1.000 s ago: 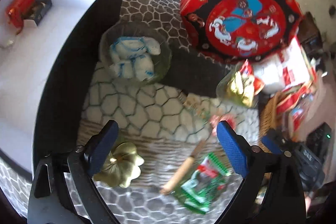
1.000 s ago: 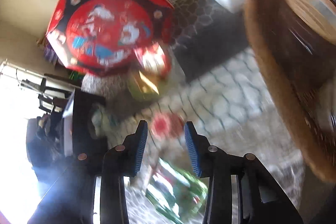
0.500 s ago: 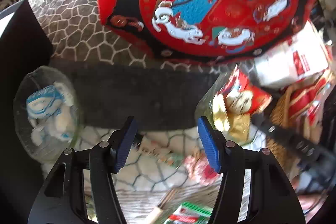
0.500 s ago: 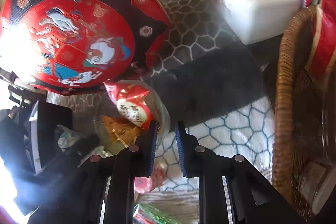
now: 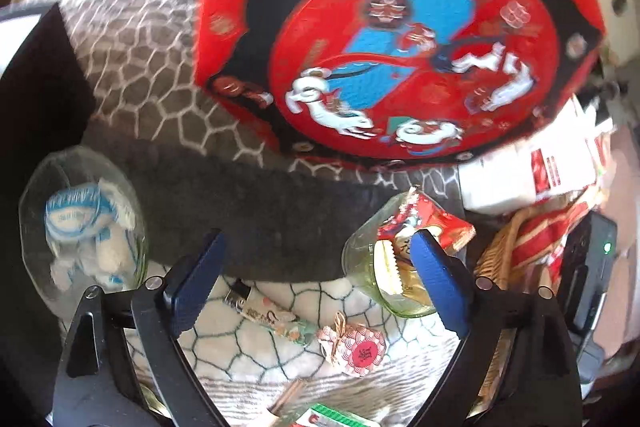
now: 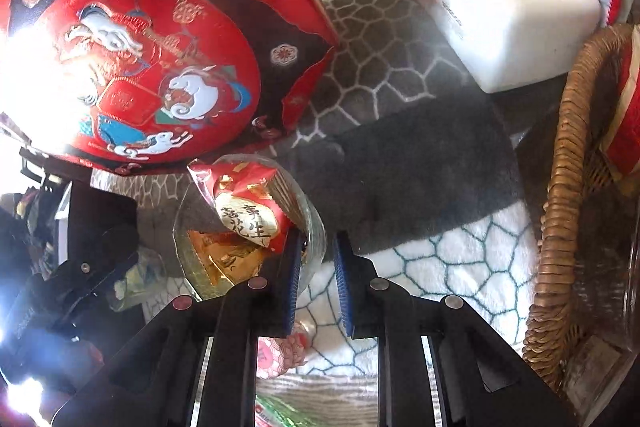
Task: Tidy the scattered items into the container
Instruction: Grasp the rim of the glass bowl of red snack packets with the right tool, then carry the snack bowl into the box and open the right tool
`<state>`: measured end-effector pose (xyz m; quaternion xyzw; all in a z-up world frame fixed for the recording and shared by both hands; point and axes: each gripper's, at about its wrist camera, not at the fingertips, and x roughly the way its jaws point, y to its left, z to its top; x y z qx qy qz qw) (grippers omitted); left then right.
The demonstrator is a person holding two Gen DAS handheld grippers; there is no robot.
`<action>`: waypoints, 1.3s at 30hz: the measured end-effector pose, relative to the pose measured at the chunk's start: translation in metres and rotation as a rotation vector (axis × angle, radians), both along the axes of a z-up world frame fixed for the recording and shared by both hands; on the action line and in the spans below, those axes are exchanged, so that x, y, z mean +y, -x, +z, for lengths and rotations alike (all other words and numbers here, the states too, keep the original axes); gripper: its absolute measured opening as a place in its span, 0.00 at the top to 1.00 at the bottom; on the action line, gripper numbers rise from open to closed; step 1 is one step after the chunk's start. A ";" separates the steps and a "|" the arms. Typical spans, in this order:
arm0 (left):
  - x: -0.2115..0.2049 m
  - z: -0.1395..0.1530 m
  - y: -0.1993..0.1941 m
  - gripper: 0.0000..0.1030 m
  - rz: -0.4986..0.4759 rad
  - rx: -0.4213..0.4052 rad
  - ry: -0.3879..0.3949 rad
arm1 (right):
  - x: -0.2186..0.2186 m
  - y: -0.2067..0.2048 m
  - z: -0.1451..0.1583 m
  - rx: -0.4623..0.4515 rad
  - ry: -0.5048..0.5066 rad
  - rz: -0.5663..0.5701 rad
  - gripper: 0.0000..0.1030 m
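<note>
Dominating both views is the red octagonal gift box [image 5: 400, 39], painted with white rabbits and a blue-robed figure, lying on the honeycomb-patterned cloth [image 5: 152, 59] of the worktop. A wicker basket [image 6: 560, 211] is standing at the right. The right gripper [image 6: 316, 267] is clenching the rim of the glass bowl [image 6: 312, 223] holding a red snack packet [image 6: 248, 215] printed with Chinese characters. The left gripper [image 5: 316, 287] is opening, nothing between its fingers, over a patterned lighter [image 5: 268, 315] and a red paper-wrapped packet [image 5: 356, 347].
</note>
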<state>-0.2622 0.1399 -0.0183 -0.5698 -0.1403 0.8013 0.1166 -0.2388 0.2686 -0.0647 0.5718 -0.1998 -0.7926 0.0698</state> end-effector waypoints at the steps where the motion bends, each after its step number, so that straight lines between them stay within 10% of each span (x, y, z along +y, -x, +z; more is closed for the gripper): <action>1: 0.006 -0.004 0.002 0.41 -0.017 -0.020 0.030 | 0.000 -0.001 0.000 0.002 -0.001 0.000 0.83; 8: 0.040 -0.025 0.005 0.49 -0.096 -0.042 0.115 | -0.004 0.000 -0.002 -0.020 0.006 0.012 0.82; 12: 0.061 -0.035 0.008 0.90 -0.134 -0.060 0.085 | -0.011 0.001 -0.002 -0.013 -0.001 0.036 0.88; 22: 0.067 -0.017 -0.010 0.89 -0.170 -0.062 0.078 | -0.006 -0.016 0.013 0.012 0.006 0.041 0.90; 39: -0.071 0.143 -0.103 0.89 -0.071 0.100 0.000 | -0.123 -0.105 0.180 0.198 -0.072 0.206 0.90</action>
